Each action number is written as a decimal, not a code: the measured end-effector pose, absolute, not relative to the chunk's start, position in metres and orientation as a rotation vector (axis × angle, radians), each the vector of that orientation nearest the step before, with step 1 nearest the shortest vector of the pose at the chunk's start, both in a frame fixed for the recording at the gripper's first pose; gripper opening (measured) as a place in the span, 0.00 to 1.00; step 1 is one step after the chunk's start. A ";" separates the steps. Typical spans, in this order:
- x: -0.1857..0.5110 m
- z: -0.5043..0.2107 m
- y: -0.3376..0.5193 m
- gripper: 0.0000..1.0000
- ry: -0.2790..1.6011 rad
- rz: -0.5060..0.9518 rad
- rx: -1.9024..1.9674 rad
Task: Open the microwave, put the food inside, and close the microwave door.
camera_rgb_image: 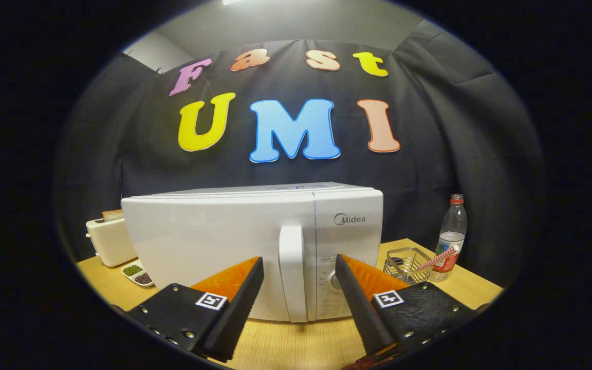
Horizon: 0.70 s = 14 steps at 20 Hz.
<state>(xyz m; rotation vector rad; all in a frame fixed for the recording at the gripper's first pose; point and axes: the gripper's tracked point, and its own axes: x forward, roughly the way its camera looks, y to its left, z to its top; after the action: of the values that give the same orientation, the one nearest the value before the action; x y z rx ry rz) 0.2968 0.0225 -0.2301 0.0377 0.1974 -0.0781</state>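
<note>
- Wooden table [296,344] carried one white microwave [214,241], door closed, with its handle [293,272] just beyond my fingers.
- One toaster [108,239], one wire basket [408,263], one bottle [451,234] stood alongside.
- My tongs [298,272] pointed level, released, fingers spread and grasping nothing.

The microwave [255,246] stands on the counter [296,344], its door shut, the door handle [293,272] just ahead of the gripper [298,264], between the spread jaws. Left of it sit a toaster [108,240] and a small dish [138,274]; right of it, a wire basket [408,263], then a water bottle [450,236].
</note>
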 end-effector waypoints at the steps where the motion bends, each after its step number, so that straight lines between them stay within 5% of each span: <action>1: 0.301 -0.234 0.020 0.82 0.201 -0.087 0.031; 4: 0.311 -0.258 0.025 0.78 0.265 -0.078 0.030; 6: 0.310 -0.263 0.030 0.45 0.255 -0.079 0.015; 7: 0.309 -0.259 0.029 0.45 0.251 -0.098 0.004; 8: 0.307 -0.258 0.027 0.30 0.255 -0.102 0.000; 11: 0.307 -0.260 0.027 0.15 0.259 -0.107 0.051; 14: 0.307 -0.259 0.028 0.15 0.247 -0.116 0.006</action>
<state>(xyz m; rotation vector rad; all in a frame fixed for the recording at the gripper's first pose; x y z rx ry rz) 0.3067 0.0277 -0.2593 0.0058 0.2466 -0.1160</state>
